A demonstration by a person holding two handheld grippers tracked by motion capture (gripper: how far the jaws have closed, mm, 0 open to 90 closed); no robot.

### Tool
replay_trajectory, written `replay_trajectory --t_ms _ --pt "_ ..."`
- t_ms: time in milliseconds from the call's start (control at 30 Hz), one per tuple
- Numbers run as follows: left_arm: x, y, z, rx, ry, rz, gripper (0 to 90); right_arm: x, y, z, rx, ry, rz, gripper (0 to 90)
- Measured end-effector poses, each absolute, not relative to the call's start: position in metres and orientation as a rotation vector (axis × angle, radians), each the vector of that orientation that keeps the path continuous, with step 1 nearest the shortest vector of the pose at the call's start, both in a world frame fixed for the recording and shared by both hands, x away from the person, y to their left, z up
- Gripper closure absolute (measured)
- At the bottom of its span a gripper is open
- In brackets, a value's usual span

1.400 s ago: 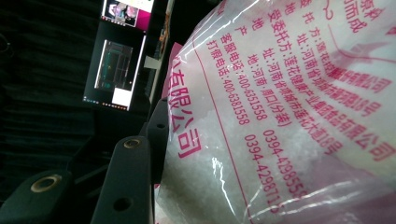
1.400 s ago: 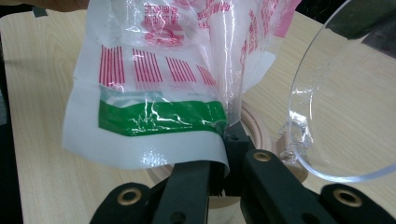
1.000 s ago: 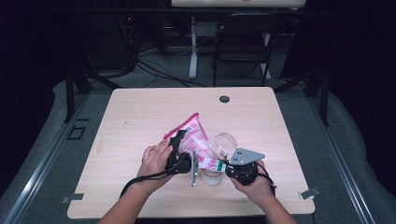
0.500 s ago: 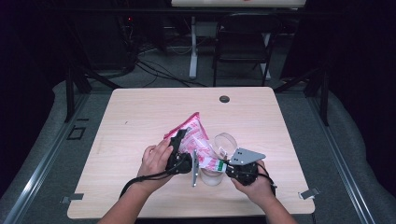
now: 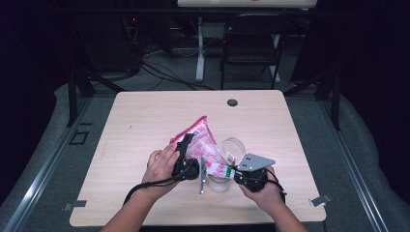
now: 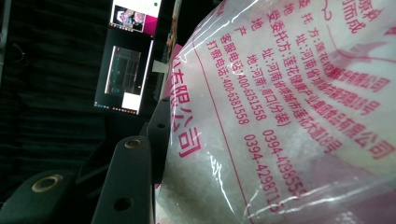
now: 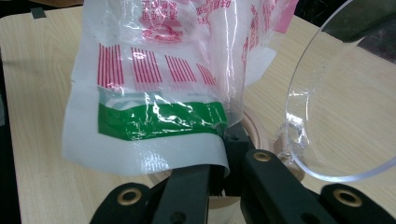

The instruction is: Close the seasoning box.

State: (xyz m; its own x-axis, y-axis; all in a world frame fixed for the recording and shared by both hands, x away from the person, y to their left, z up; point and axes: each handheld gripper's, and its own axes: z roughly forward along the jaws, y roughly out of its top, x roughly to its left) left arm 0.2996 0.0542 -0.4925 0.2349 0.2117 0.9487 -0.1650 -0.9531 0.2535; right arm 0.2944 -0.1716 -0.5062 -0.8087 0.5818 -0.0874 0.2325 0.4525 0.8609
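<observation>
Overhead, a pale wooden surface [image 5: 145, 121] stands in a dark room with a black folding chair [image 5: 251, 48] behind. Near its front edge, a crinkled clear plastic bag with pink printing [image 5: 202, 140] is held up: left tool [image 5: 186, 147] pinching its side, right tool [image 5: 231, 173] pinching its green-striped bottom edge, beside a clear round container [image 5: 233, 147].
</observation>
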Motion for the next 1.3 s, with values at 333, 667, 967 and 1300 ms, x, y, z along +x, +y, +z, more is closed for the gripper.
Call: replay_trajectory --t_ms 333,667,967,1300 --pt "0.2986 0.0537 -0.4925 2.214 0.036 1.78 58.1 0.295 -0.1715 -0.5072 0.691 2.338 1.297 90.0" --pt "0.2975 0.0516 -0.4893 2.205 0.019 1.802 58.2 0.295 -0.1729 -0.5065 0.696 2.332 1.297 90.0" --pt "0.2966 0.0504 -0.4884 2.204 0.018 1.8 58.5 0.2957 -0.1731 -0.507 0.706 2.326 1.298 90.0" --pt "0.2962 0.049 -0.4876 2.195 0.006 1.809 58.7 0.2964 -0.1733 -0.5075 0.716 2.324 1.295 89.9"
